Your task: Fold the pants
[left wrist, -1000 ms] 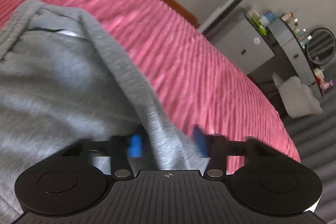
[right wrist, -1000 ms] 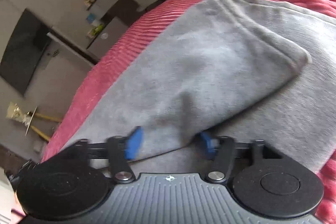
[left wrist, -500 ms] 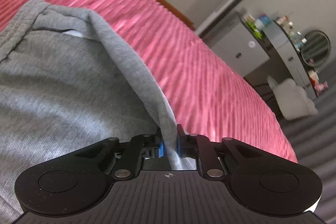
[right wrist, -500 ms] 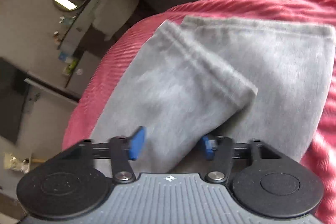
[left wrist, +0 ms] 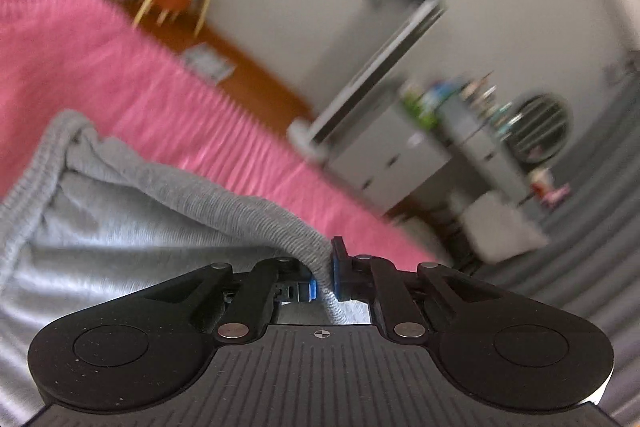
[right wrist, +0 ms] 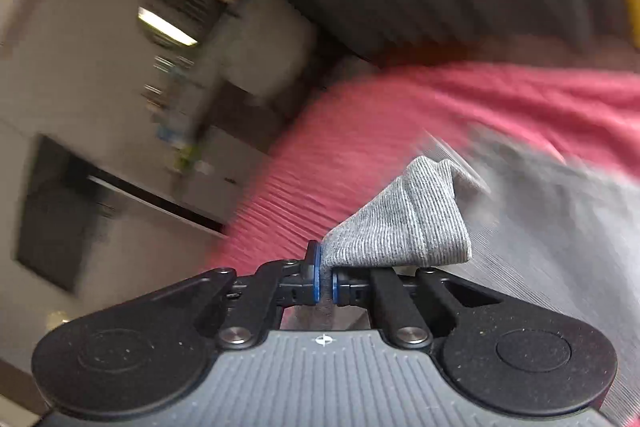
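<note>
Both hands have hold of the grey pants [left wrist: 120, 235], which lie on the pink ribbed bedspread [left wrist: 100, 67]. The left hand-held gripper [left wrist: 324, 285] is clamped on the ribbed waistband edge, which runs up and away to the left from its blue pads [left wrist: 338, 275]. The right hand-held gripper [right wrist: 325, 285] pinches a bunched cuff of the pants [right wrist: 408, 223], lifted off the bedspread [right wrist: 360, 147], the leg trailing off to the right. A round mirror [left wrist: 536, 127] hangs across the room.
</note>
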`<state>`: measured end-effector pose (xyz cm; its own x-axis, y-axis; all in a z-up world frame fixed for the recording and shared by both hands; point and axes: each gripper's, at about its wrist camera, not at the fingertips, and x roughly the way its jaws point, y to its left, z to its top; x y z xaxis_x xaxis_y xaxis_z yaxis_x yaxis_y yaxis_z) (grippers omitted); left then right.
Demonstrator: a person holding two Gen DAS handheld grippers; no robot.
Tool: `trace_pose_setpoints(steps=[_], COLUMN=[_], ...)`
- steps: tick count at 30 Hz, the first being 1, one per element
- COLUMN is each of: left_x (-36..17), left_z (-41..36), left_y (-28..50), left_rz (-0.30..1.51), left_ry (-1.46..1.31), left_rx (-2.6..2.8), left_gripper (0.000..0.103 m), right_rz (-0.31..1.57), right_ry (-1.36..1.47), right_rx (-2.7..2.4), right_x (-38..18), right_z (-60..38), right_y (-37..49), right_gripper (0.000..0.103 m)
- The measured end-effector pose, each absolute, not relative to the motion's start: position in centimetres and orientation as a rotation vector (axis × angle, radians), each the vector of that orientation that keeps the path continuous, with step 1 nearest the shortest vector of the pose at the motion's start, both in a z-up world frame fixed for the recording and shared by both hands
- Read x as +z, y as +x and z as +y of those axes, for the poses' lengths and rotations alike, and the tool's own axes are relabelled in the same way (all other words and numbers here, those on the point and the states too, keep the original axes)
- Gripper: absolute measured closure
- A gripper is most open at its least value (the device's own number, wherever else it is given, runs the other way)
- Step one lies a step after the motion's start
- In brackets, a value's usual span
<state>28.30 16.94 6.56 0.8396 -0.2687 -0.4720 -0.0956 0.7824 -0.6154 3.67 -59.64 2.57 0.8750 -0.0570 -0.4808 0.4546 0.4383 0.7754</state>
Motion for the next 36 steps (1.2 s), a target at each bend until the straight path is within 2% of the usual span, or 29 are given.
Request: trace_pose_setpoints(steps=[4,6,8,12,13,14,15,18,19,21,24,25,26,27,28,29,33,36], left_x=[8.4,6.7,2.5,-6.1,-7.5,-8.0,-7.8,-6.6,-6.7,-7.4,-8.4,-8.7,-8.8,-8.8,-8.5,-7.9,-5.0,-5.2], left_z=[17.5,17.4,17.1,18.5,19.6,20.6,21.2,22.1,22.4,23.4,25.2,25.8,26.2,26.3,26.5,26.1,25.3,25.3], left_y=[16.8,11.5,8.4,8.0,8.1,7.7,7.4,7.9,8.4,9.3,10.4,10.9,11.0,11.0,11.1,11.0,9.7,7.8], left_rz=[0.482,0.492,0.595,0.872,0.910,0.885,0.845,0.793,0.791,0.786,0.748,0.741,0.736,0.729,0.735,0.732,0.689,0.692], left_ry=[-0.620,-0.595,-0.593,-0.703,-0.804,-0.891,-0.918,-0.843,-0.861,-0.954,-1.073,-1.108,-1.134,-1.148,-1.135,-1.096,-0.910,-0.854], left_rx=[-0.131,-0.148,-0.110,-0.008,-0.010,0.002,0.020,0.078,0.075,0.075,0.104,0.119,0.131,0.139,0.154,0.155,0.129,0.165], left_gripper=[0.094,0.092,0.090,0.091,0.091,0.088,0.082,0.061,0.059,0.057,0.056,0.056,0.061,0.070,0.080,0.088,0.089,0.090], right_rz=[0.300,0.297,0.358,0.670,0.734,0.691,0.654,0.636,0.630,0.623,0.623,0.621,0.617,0.615,0.618,0.630,0.556,0.490], right_ry=[1.057,1.042,0.987,0.889,0.913,0.961,0.974,1.015,1.023,1.050,1.058,1.060,1.063,1.062,1.059,1.050,1.045,0.994], right_rx=[-0.256,-0.244,-0.286,-0.439,-0.473,-0.468,-0.465,-0.478,-0.475,-0.456,-0.448,-0.451,-0.457,-0.463,-0.469,-0.485,-0.462,-0.467], right_x=[6.7,6.2,4.1,-4.4,-6.5,-7.8,-8.0,-7.4,-7.1,-7.0,-7.3,-7.5,-7.6,-7.5,-7.4,-7.1,-4.8,-2.9], right_z=[-61.2,-62.0,-62.2,-62.2,-62.3,-62.2,-62.1,-61.9,-62.0,-62.1,-61.5,-61.2,-61.1,-60.6,-60.6,-60.6,-60.7,-60.5], right_y=[0.8,-1.9,-4.4,-6.3,-6.6,-7.5,-8.1,-8.3,-8.2,-8.1,-7.5,-7.2,-7.1,-7.0,-6.9,-6.7,-7.8,-9.1], right_gripper=[0.098,0.098,0.098,0.098,0.097,0.098,0.098,0.097,0.096,0.088,0.082,0.082,0.082,0.083,0.088,0.098,0.098,0.099])
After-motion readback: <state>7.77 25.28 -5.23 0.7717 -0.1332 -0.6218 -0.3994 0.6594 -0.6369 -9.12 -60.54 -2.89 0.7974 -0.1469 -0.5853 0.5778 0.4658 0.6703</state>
